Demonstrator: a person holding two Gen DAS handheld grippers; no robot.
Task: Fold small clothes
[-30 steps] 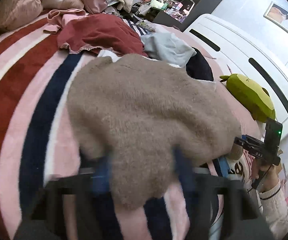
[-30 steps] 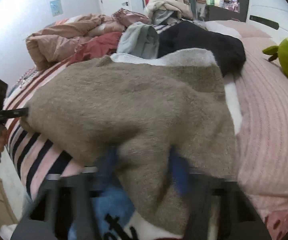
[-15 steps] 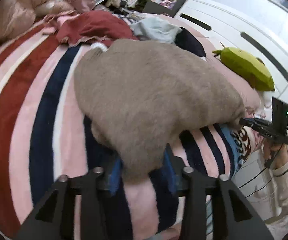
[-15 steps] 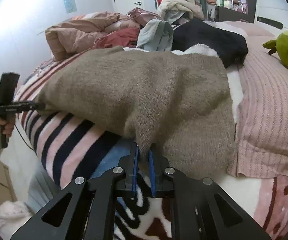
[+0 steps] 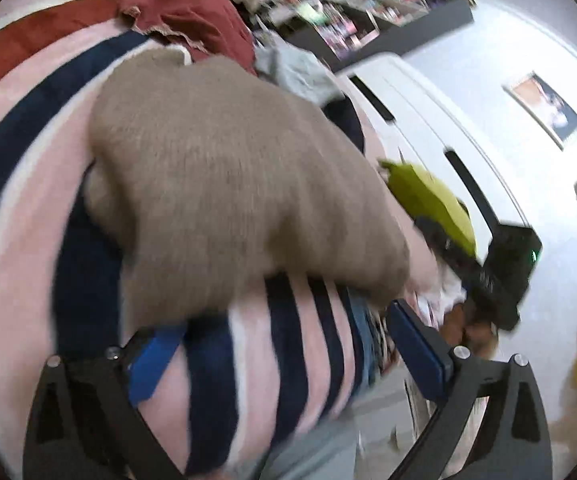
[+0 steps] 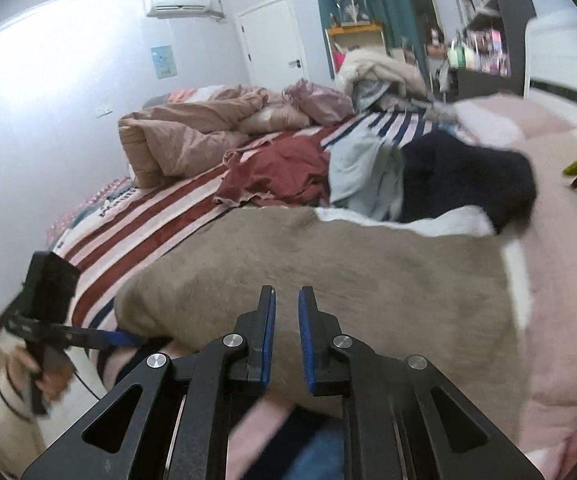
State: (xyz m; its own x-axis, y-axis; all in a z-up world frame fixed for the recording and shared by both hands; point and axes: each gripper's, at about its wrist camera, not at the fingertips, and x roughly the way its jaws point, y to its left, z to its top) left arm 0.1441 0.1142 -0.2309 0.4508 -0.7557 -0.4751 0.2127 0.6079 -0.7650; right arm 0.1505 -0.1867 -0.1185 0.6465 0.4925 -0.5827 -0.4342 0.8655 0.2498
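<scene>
A taupe knit sweater point(image 5: 224, 184) lies spread on the striped bed; it also shows in the right wrist view point(image 6: 348, 280). My left gripper point(image 5: 284, 332) is open wide and empty at the sweater's near edge, above the striped blanket. My right gripper point(image 6: 286, 300) is slightly open with a narrow gap between its blue pads, holding nothing, raised just over the sweater's near hem. The left gripper shows in the right wrist view point(image 6: 100, 336) at the sweater's left corner. The right gripper shows blurred in the left wrist view point(image 5: 488, 276).
A dark red garment point(image 6: 284, 172), a pale blue garment point(image 6: 360, 172) and a navy garment point(image 6: 468, 176) lie behind the sweater. A green plush point(image 5: 432, 204) sits by the white headboard point(image 5: 428, 120). A rumpled pink duvet point(image 6: 192, 136) is at the back left.
Both grippers have let go of the sweater and pulled back. The left one opened wide, the right one opened a little. The sweater now lies on the bed.
</scene>
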